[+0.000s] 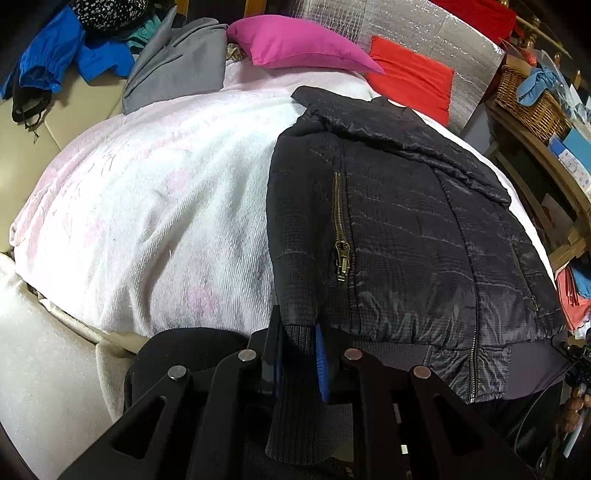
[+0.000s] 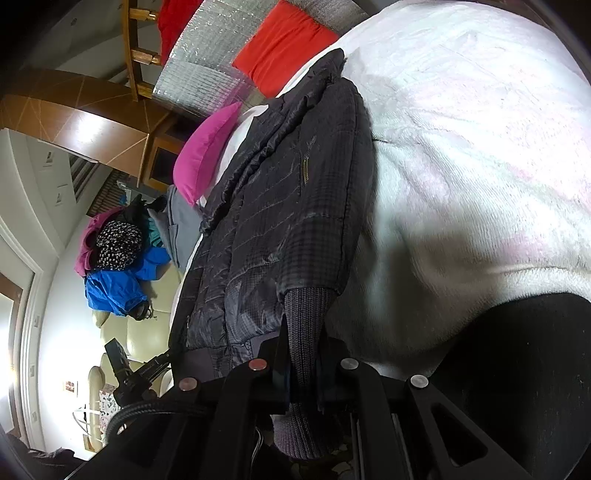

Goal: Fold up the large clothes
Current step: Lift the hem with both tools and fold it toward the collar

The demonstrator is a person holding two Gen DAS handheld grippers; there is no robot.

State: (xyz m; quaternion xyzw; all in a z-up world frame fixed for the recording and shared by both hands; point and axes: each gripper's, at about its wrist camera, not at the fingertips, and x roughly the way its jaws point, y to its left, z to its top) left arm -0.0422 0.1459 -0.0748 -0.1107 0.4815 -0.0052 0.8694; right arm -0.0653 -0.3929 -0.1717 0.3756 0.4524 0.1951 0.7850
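A black quilted jacket (image 1: 399, 229) with brass zippers lies on a white and pink blanket (image 1: 147, 206), its collar at the far end. My left gripper (image 1: 297, 345) is shut on the grey ribbed cuff (image 1: 295, 387) of one sleeve at the jacket's near left corner. In the right wrist view the same jacket (image 2: 280, 206) runs away from me, and my right gripper (image 2: 301, 354) is shut on the other ribbed cuff (image 2: 304, 332). Both sleeves lie along the jacket's sides. The left gripper's body (image 2: 129, 373) shows at the lower left of the right wrist view.
A magenta pillow (image 1: 295, 46) and a red pillow (image 1: 410, 79) lie at the blanket's far end against a silver foil panel (image 1: 424, 29). A heap of blue, grey and spotted clothes (image 1: 92, 48) sits at the far left. A wicker basket (image 1: 532, 99) stands on wooden shelving at right.
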